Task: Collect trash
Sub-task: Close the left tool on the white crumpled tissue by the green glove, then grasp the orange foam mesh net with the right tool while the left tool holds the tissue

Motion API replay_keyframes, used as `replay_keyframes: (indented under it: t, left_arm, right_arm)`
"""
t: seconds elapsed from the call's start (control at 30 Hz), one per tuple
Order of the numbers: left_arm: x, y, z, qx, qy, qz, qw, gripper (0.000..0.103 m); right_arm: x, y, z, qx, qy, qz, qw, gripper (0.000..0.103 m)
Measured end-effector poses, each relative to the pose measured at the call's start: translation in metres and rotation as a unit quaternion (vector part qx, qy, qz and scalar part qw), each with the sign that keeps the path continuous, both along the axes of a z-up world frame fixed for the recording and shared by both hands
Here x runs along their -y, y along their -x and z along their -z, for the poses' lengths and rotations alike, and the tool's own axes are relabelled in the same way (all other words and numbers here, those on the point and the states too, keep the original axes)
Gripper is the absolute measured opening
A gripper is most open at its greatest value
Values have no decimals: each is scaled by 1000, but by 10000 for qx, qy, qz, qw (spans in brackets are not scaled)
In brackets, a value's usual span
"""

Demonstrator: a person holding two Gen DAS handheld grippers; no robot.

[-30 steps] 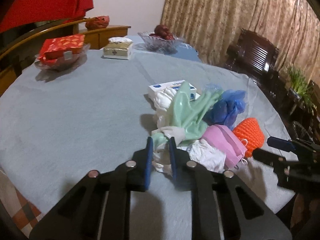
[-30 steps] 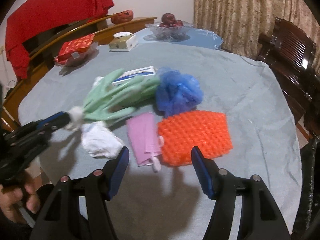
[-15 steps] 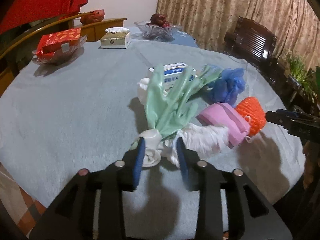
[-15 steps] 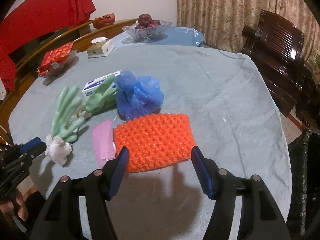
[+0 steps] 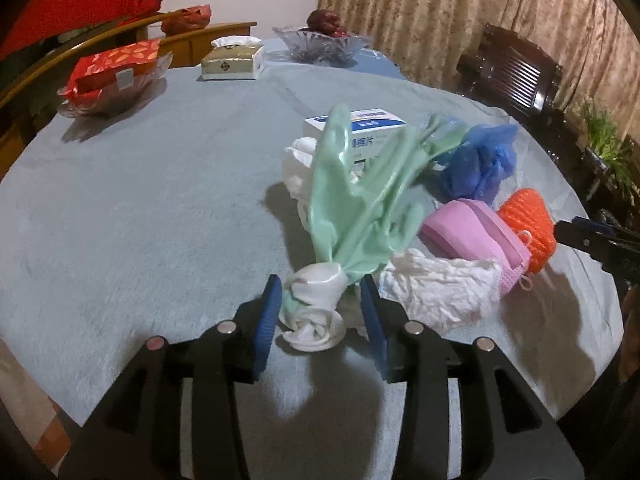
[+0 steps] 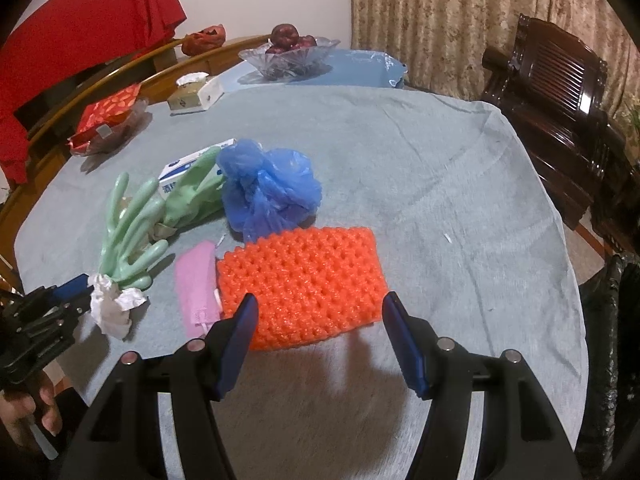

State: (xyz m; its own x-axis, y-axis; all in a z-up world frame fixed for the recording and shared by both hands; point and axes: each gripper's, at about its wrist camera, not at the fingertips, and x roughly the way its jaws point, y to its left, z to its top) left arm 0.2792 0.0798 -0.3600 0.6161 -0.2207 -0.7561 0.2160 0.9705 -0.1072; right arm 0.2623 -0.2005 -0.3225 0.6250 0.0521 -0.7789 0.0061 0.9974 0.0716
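A pale green rubber glove [image 5: 352, 208] lies on the grey tablecloth. Its rolled white cuff [image 5: 316, 292] sits between the jaws of my left gripper [image 5: 320, 284]. The jaws are closing, with a small gap still showing at each pad. A crumpled white tissue [image 5: 436, 288] lies just right of it, then a pink mask [image 5: 472, 236]. My right gripper [image 6: 320, 300] stands open over the near edge of an orange foam net [image 6: 304, 280]. Behind that lie a blue plastic bag [image 6: 268, 188] and a white and blue box [image 6: 180, 164].
At the far side of the table stand a tissue box [image 5: 232, 60], a glass fruit bowl [image 5: 324, 40] and a red packet in a glass dish [image 5: 112, 72]. A dark wooden chair [image 6: 560, 92] and black bag [image 6: 612, 320] are on the right. The table edge runs close below both grippers.
My left gripper was shut on the glove's cuff and holding it up; it sank, let go, and the glove now rests on the table. My right gripper shifted over the orange net.
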Motion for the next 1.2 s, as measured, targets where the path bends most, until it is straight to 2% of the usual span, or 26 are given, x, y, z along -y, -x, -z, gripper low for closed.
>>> replay_keyframes:
  t: [0.13, 0.3, 0.5, 0.6, 0.8, 0.83, 0.87, 0.97, 1.0, 1.07, 1.1, 1.2]
  left_arm:
    - [-6, 2, -6, 58, 157, -105, 9998, 22]
    - [-6, 14, -37, 519, 277, -204, 9981, 20]
    - [-4, 14, -54, 735, 324, -320, 9963, 17]
    - [-2, 16, -55, 733, 365, -269, 9963, 17]
    - [3, 16, -38, 522, 377, -239, 9976, 16]
    - [3, 17, -36, 510, 378, -230, 9977, 16]
    - [3, 17, -36, 501, 379, -218, 9978, 16]
    - [5, 17, -31, 456, 320, -153, 9983, 16]
    - [5, 17, -30, 430, 311, -147, 9985, 15]
    - [5, 17, -28, 386, 317, -162, 9986, 15]
    - [5, 17, -28, 377, 312, -168, 9987, 15]
    - [4, 21, -36, 459, 328, -155, 9983, 15]
  right_arm:
    - [1, 1, -1, 7, 21, -14, 10000, 64]
    - [1, 2, -2, 34, -10, -2, 10000, 64]
    - [2, 2, -5, 62, -30, 3, 10000, 64]
    - [2, 1, -3, 50, -19, 2, 10000, 66]
    - [-3, -10, 22, -257, 19, -104, 9996, 67]
    - [-4, -11, 23, -262, -16, -138, 9996, 62]
    - [-4, -11, 23, -273, -47, -173, 9995, 50]
    - [-4, -11, 22, -340, -139, -293, 9989, 31]
    - [-3, -10, 22, -353, -159, -320, 9987, 29]
    - [0, -6, 19, -316, -202, -363, 9986, 12]
    - [2, -3, 16, -284, -209, -360, 9987, 9]
    - [6, 5, 4, -112, -229, -321, 9992, 9]
